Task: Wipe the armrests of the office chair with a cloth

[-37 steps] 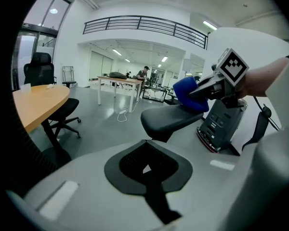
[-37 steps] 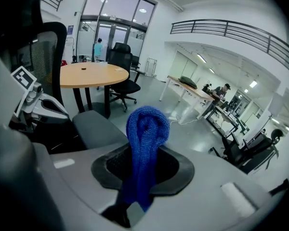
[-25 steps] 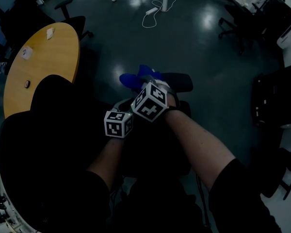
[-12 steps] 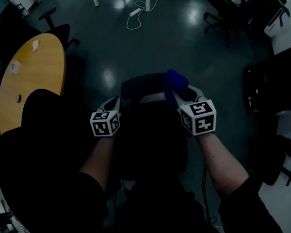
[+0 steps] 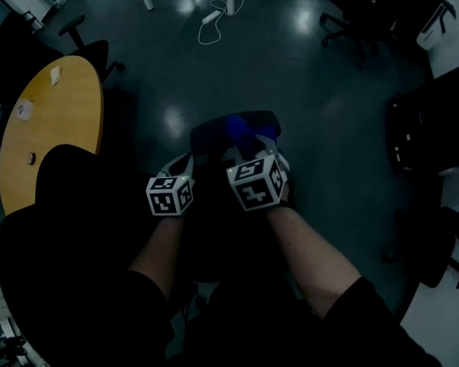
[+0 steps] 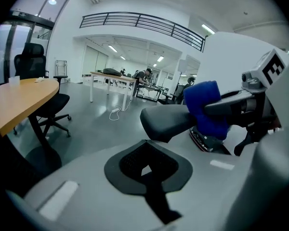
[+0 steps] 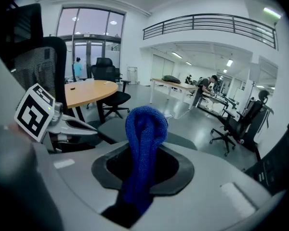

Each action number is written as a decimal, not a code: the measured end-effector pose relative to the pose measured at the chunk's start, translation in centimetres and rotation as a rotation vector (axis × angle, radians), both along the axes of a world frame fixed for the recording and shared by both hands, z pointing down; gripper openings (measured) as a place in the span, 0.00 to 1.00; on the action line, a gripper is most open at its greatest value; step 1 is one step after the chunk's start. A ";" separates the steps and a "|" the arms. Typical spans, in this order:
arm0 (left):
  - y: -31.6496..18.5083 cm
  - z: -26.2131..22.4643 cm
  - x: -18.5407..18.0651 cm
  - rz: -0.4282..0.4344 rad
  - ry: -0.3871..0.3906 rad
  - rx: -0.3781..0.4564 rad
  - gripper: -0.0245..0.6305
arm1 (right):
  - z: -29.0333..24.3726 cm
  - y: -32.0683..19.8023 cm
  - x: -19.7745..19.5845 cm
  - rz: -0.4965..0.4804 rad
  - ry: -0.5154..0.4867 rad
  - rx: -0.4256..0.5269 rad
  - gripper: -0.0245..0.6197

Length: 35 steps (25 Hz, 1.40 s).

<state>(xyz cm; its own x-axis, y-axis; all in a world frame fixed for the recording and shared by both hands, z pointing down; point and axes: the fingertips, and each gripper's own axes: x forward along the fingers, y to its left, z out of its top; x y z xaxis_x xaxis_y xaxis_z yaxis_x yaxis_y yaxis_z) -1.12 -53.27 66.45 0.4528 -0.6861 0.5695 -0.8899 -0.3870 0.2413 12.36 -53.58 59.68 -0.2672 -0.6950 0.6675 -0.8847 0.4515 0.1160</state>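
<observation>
While my right gripper (image 7: 142, 170) pinches the blue cloth (image 7: 144, 129) tight between its jaws, the cloth sticks up like a fat roll. From my head view, the cloth (image 5: 241, 131) sits over the near edge of the black armrest (image 5: 210, 134), closer to its right end. I cannot tell if it is pressing on the pad.

My left gripper (image 6: 145, 169) has its jaws pressed together, with nothing in them. It points at the left end of the armrest (image 6: 166, 121) and sits just beside it. From there I see the cloth bunched against the far end of the pad.

My two arms and the marker cubes cover most of the chair under me. A big dark chair back (image 5: 76, 228) sits at my left and hides the near edge of the round yellow table (image 5: 53, 121). Small white things lie on that table near its far edge.

The floor is dark and shiny. A white power strip (image 5: 212, 15) with a curly cord lies far ahead. More black office chairs (image 5: 352, 14) stand at the far right, and a black cabinet (image 5: 432, 128) stands at the right. People (image 7: 77, 67) are far off across the room.
</observation>
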 end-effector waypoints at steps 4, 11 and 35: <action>0.8 -0.2 -0.4 0.013 -0.006 0.006 0.06 | 0.4 1.0 -6.7 -0.120 -0.037 -0.024 0.19; 3.3 0.6 -2.6 -0.050 -0.023 -0.028 0.06 | 0.5 4.6 -15.2 -0.290 -0.266 -0.191 0.19; 40.3 -25.7 8.0 0.305 0.288 0.258 0.06 | -18.3 44.9 3.4 0.024 -0.503 0.170 0.20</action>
